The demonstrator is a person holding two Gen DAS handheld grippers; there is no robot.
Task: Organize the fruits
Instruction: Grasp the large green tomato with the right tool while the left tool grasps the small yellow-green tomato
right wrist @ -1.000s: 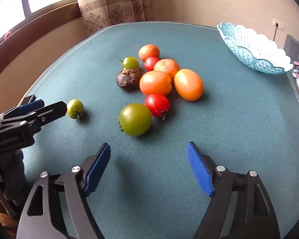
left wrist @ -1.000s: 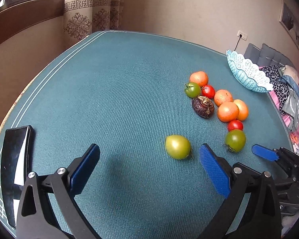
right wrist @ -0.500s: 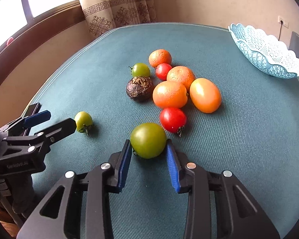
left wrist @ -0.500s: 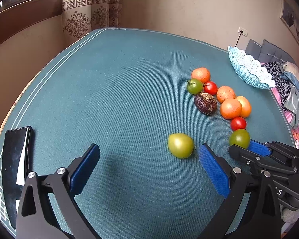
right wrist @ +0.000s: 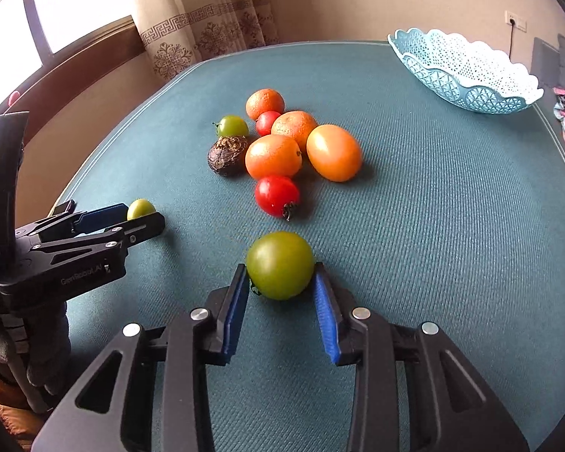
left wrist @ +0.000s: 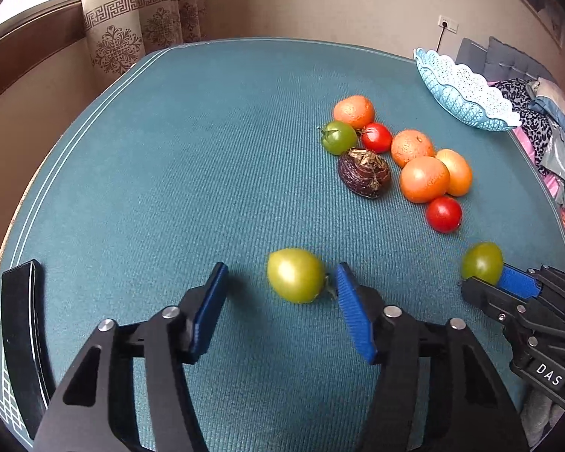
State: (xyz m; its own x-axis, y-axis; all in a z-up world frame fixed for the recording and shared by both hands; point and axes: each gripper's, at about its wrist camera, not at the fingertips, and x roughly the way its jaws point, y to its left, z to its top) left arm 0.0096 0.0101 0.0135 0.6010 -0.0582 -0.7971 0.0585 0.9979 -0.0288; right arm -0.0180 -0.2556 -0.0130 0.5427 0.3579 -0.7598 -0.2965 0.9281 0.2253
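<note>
A yellow-green tomato (left wrist: pixel 295 275) lies on the teal table (left wrist: pixel 192 158) between the pads of my left gripper (left wrist: pixel 281 269). Its jaws are closing: the right pad is at the stem end, and a gap still shows on the left side. In the right wrist view, my right gripper (right wrist: pixel 280 267) is shut on a larger green tomato (right wrist: pixel 280 263), with both blue pads against its sides. Beyond it sit a red tomato (right wrist: pixel 277 196), oranges (right wrist: pixel 273 156), a dark wrinkled fruit (right wrist: pixel 228 152) and a small green tomato (right wrist: pixel 232 126). The left gripper (right wrist: pixel 141 214) shows at the left there.
A light blue lattice basket (right wrist: pixel 467 75) stands empty at the table's far right corner. A black phone (left wrist: pixel 22 339) lies at the near left edge. Curtain and window are beyond the far edge, and clothes are piled past the right edge.
The right gripper has shut on the larger green tomato. The left gripper has slid toward the yellow-green tomato, and its jaws have narrowed around it.
</note>
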